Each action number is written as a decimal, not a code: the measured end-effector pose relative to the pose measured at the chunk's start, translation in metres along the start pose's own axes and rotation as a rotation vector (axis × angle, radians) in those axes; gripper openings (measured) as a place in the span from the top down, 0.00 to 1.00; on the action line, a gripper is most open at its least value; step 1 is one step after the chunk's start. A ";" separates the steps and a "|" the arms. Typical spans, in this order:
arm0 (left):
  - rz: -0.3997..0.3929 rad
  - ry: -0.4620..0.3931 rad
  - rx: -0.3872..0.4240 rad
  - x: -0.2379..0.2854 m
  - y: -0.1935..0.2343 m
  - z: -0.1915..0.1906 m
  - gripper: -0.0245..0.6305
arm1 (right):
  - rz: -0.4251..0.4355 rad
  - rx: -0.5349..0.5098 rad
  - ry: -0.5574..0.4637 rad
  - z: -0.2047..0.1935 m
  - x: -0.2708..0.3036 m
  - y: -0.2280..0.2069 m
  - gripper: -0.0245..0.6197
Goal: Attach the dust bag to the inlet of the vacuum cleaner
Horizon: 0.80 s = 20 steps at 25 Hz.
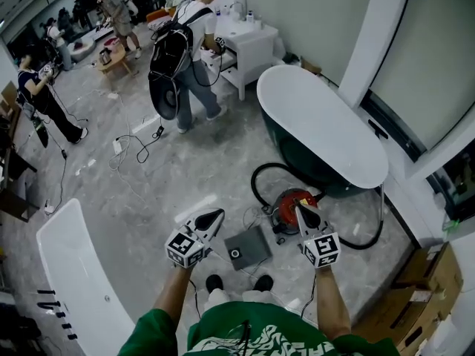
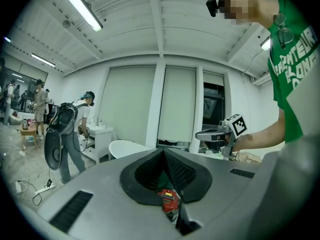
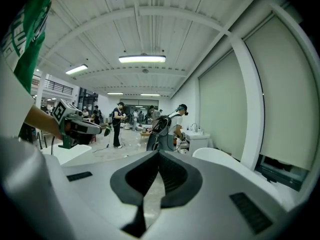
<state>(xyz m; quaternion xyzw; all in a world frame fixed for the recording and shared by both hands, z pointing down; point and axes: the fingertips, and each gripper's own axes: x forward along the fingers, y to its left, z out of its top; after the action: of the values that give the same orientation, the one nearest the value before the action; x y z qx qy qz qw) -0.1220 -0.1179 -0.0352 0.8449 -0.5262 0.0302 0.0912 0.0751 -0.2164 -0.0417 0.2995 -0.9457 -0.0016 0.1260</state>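
pre-grab: left gripper (image 1: pixel 216 214) & right gripper (image 1: pixel 303 208) both pinched closed, empty; nxt i open n reach down to dust bag (image 1: pixel 247 247) by vacuum (image 1: pixel 286 202).

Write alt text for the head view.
A person in a green shirt holds the left claw and right claw, both shut and empty, over a grey dust bag on the marble floor. A red vacuum cleaner with a black hose sits beyond, beside a bathtub; other people work farther off.

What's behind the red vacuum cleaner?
A big bathtub with a white top stands right behind the vacuum cleaner. Its black hose curls beside the tub. The right tool covers part of the vacuum.
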 end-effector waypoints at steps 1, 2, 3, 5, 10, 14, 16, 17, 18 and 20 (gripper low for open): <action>0.001 0.001 0.006 0.002 0.000 0.000 0.96 | 0.009 -0.005 -0.001 0.000 0.002 -0.001 0.95; 0.003 0.002 0.008 0.005 0.000 0.000 0.96 | 0.017 -0.010 -0.003 0.001 0.004 -0.002 0.95; 0.004 0.003 0.008 0.007 0.000 0.000 0.96 | 0.023 -0.014 -0.004 0.001 0.005 -0.003 0.95; 0.003 0.003 0.003 0.012 0.002 0.000 0.96 | 0.030 -0.021 -0.008 0.002 0.006 -0.006 0.95; -0.008 -0.014 0.005 0.021 0.014 -0.006 0.96 | 0.021 -0.031 -0.011 0.002 0.015 -0.007 0.95; -0.032 -0.014 0.012 0.032 0.033 -0.013 0.96 | 0.009 -0.025 0.004 -0.006 0.031 -0.007 0.95; -0.055 -0.003 0.014 0.035 0.042 -0.022 0.96 | 0.012 -0.020 0.022 -0.015 0.040 -0.002 0.95; -0.069 0.005 0.012 0.037 0.046 -0.027 0.96 | 0.013 -0.019 0.033 -0.020 0.045 0.002 0.95; -0.083 0.011 0.008 0.037 0.051 -0.031 0.96 | 0.013 -0.017 0.042 -0.026 0.050 0.007 0.95; -0.114 0.024 0.007 0.039 0.061 -0.040 0.96 | 0.006 -0.013 0.050 -0.035 0.063 0.015 0.95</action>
<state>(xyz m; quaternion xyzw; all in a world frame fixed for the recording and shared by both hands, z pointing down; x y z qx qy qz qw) -0.1573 -0.1713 0.0170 0.8736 -0.4757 0.0371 0.0960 0.0257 -0.2372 0.0080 0.2959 -0.9431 0.0002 0.1516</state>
